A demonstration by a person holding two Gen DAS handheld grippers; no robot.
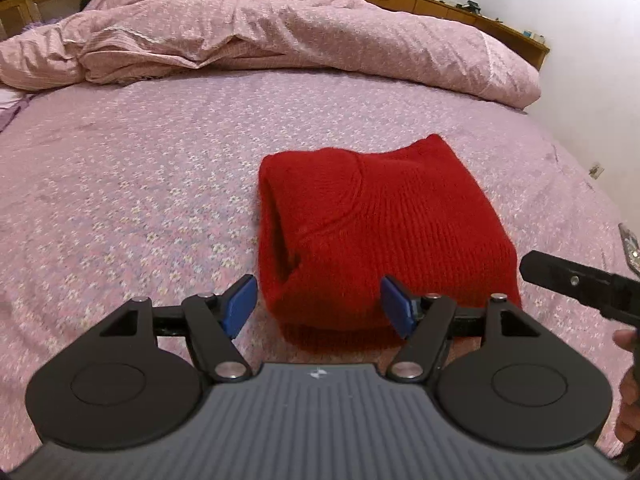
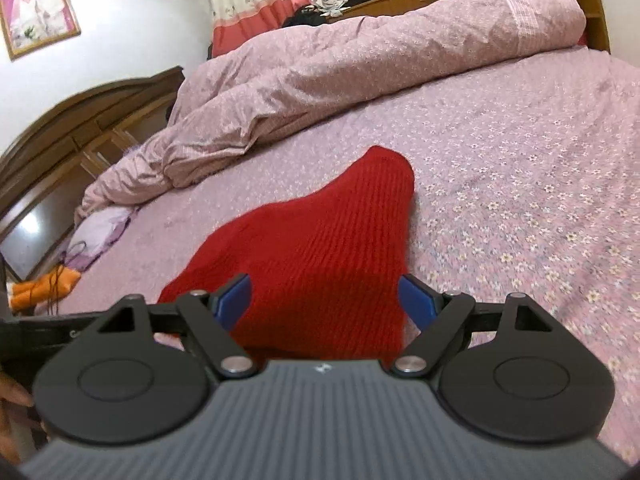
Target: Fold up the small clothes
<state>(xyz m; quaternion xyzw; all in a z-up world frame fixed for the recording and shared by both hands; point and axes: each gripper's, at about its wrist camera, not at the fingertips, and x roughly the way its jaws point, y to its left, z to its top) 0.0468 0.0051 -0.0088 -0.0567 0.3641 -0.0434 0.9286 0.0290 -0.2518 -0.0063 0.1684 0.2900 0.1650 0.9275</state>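
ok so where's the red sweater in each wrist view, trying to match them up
Left wrist view: the folded red sweater lies right of centre on the floral sheet, its near edge between the open jaws of the left gripper.
Right wrist view: the red sweater sits at centre, tapering up to a corner, its near part between the open jaws of the right gripper.
Shared landmark: the bunched pink duvet beyond it.

A home bedroom: bed [image 1: 160, 152], rumpled duvet [image 2: 360, 64], framed wall photo [image 2: 38, 12].
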